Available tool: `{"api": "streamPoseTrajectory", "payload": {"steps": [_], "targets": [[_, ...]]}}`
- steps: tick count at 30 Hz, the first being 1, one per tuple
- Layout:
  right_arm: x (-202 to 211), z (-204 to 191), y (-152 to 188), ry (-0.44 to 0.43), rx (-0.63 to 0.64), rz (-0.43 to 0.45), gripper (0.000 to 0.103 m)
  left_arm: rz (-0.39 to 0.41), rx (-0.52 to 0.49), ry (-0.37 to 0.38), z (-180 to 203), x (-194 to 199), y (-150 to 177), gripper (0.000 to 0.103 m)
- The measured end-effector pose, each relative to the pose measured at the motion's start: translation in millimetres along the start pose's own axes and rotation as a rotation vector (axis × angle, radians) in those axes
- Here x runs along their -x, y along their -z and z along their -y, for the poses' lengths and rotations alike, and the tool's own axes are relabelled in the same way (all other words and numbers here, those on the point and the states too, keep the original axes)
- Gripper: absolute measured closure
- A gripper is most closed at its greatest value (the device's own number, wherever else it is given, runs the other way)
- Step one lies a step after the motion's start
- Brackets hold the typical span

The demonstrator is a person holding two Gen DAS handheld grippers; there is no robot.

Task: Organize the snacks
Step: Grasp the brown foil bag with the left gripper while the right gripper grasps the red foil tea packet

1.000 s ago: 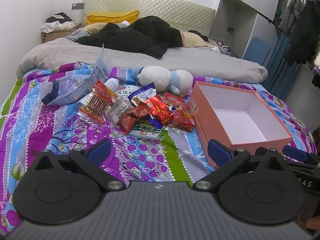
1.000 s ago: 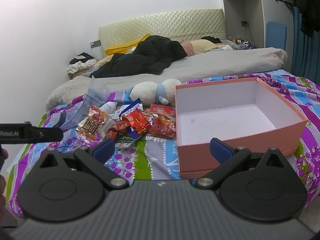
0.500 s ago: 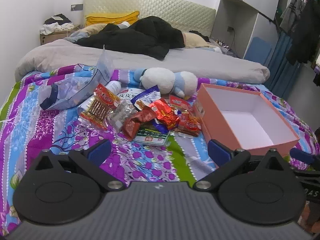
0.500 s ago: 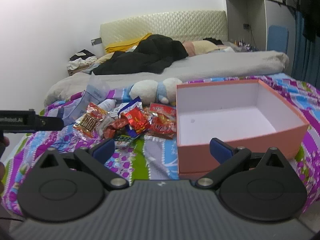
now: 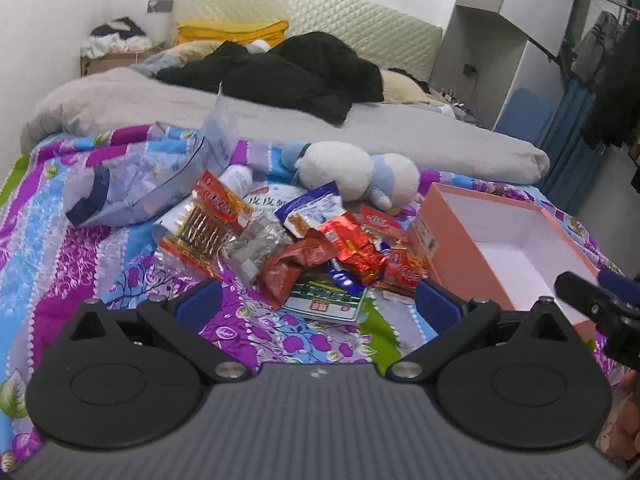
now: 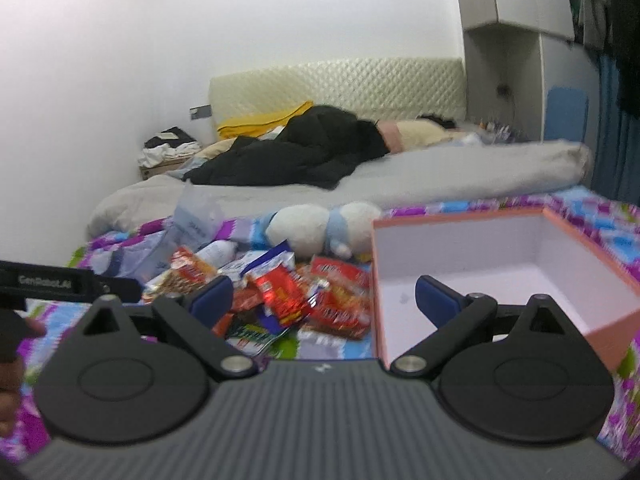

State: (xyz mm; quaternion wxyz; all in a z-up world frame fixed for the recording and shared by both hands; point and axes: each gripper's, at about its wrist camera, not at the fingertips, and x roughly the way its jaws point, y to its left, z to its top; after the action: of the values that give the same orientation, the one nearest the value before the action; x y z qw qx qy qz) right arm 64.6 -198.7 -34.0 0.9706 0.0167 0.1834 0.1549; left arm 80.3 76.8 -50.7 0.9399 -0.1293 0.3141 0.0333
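- On the patterned bedspread (image 5: 60, 248), toward the foot of the bed: heap of snack packets (image 5: 304, 248), loosely piled, several overlapping.
- Within the heap: red packet of brown sticks (image 5: 208, 220) at its left edge; crumpled red foil packet (image 5: 352, 244) near the middle; green-and-white packet (image 5: 326, 298) at the near edge, partly under others; blue-and-white packet (image 5: 316, 208) toward the far side.
- Just right of the heap: open pink box (image 5: 448, 256), white inside, nothing in it, left wall touching or almost touching the nearest red packets.
- Behind the heap: white-and-blue plush toy (image 5: 356, 172), lying on its side, close to the box's far left corner.
- Left of the heap: clear plastic bag (image 5: 136, 184), slumped, mouth standing up.
- Farther up the bed: grey duvet (image 5: 160, 100) with black clothing (image 5: 296, 72) on top.
- Left gripper (image 5: 316, 304): blue pads spread wide, nothing between them, hovering above the near edge of the heap.
- Right gripper (image 6: 324, 296): likewise spread wide and empty, hanging over the gap between heap and box; view somewhat blurred.
- At the right edge of the left wrist view: part of the other gripper, beside the box's near corner.
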Motion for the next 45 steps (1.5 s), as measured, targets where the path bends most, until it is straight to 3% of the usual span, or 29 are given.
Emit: {"api": "streamPoseTrajectory", "payload": {"steps": [3, 7, 13, 15, 16, 17, 24, 33, 38, 42, 45], "targets": [[-9, -9, 2, -0.005, 0.041, 0.025, 0.004, -0.017, 0.030, 0.031, -14, -17, 4, 0.000], [-23, -17, 4, -0.080, 0.064, 0.027, 0.004, -0.029, 0.042, 0.002, -30, -40, 15, 0.000], [-52, -35, 6, -0.125, 0.089, -0.010, 0.004, -0.047, 0.039, -0.026, -48, -70, 25, 0.000], [-61, -40, 6, -0.118, 0.094, -0.004, 0.020, -0.058, 0.026, -0.029, -51, -82, 25, 0.001], [-67, -43, 6, -0.098, 0.107, -0.010, 0.036, -0.063, 0.019, -0.025, -51, -86, 25, 0.001], [-74, -46, 6, -0.083, 0.122, -0.027, 0.040, -0.068, 0.013, -0.019, -52, -91, 25, 0.001], [-134, -55, 12, -0.064, 0.154, -0.120, 0.040, -0.093, -0.043, 0.025, -55, -134, 19, 0.010], [-218, -54, 25, -0.111, 0.226, -0.259, 0.040, -0.141, -0.173, 0.073, -50, -195, 5, 0.017], [-250, -51, 31, -0.131, 0.269, -0.314, 0.040, -0.182, -0.253, 0.079, -43, -228, 4, 0.027], [-267, -55, 37, -0.150, 0.323, -0.352, 0.040, -0.164, -0.325, 0.075, -37, -237, 8, 0.030], [-275, -59, 41, -0.168, 0.348, -0.394, 0.040, -0.148, -0.378, 0.048, -30, -239, 14, 0.038]]}}
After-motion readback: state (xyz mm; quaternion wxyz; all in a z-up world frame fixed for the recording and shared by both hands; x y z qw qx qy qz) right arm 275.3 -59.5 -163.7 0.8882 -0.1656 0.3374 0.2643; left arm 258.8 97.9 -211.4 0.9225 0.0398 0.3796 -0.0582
